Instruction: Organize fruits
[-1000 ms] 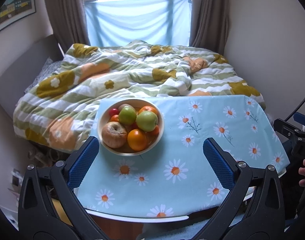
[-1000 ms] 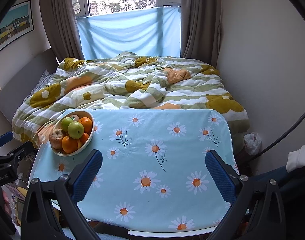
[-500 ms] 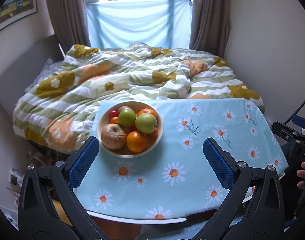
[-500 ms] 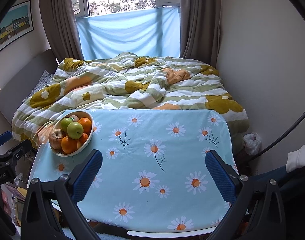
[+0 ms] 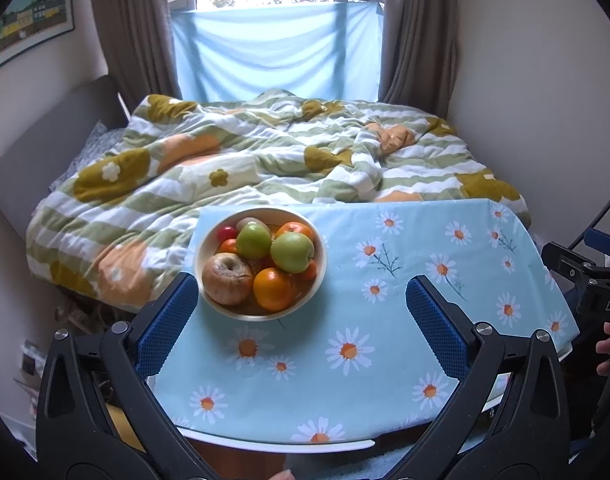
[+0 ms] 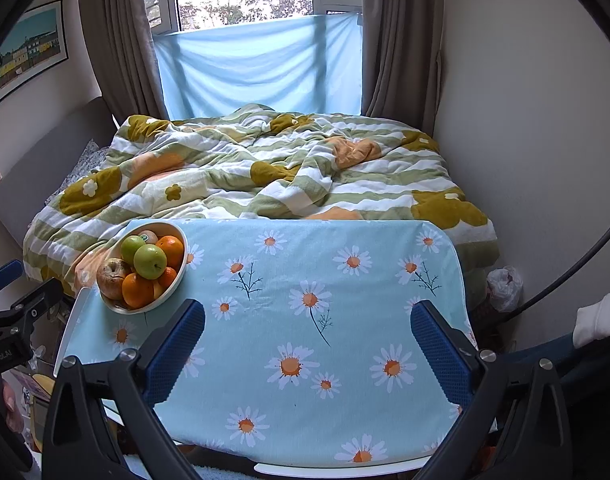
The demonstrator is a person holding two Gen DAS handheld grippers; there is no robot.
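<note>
A cream bowl [image 5: 320, 280] [image 6: 180, 276] stands at the table's far left corner, heaped with two green apples [image 5: 292, 252], oranges [image 5: 273, 289], a brownish bruised apple [image 5: 227, 278] and a small red fruit [image 5: 226, 233]. My left gripper [image 5: 301, 296] is open, held above the table's near left edge; its left finger reaches beside the bowl's near rim, without touching it. My right gripper [image 6: 307, 322] is open over the middle of the daisy cloth, with nothing between its fingers. The bowl lies to its far left.
The table [image 6: 345, 300] wears a light blue daisy cloth [image 5: 405, 320]. A bed with a striped flowered duvet [image 6: 265, 172] butts against its far edge. Walls close in on both sides. A white plastic bag [image 6: 505, 282] lies on the floor at right.
The left gripper view has shifted slightly, so the bowl sits a little lower and more central between its fingers. The right gripper has barely moved. Both stay open.
</note>
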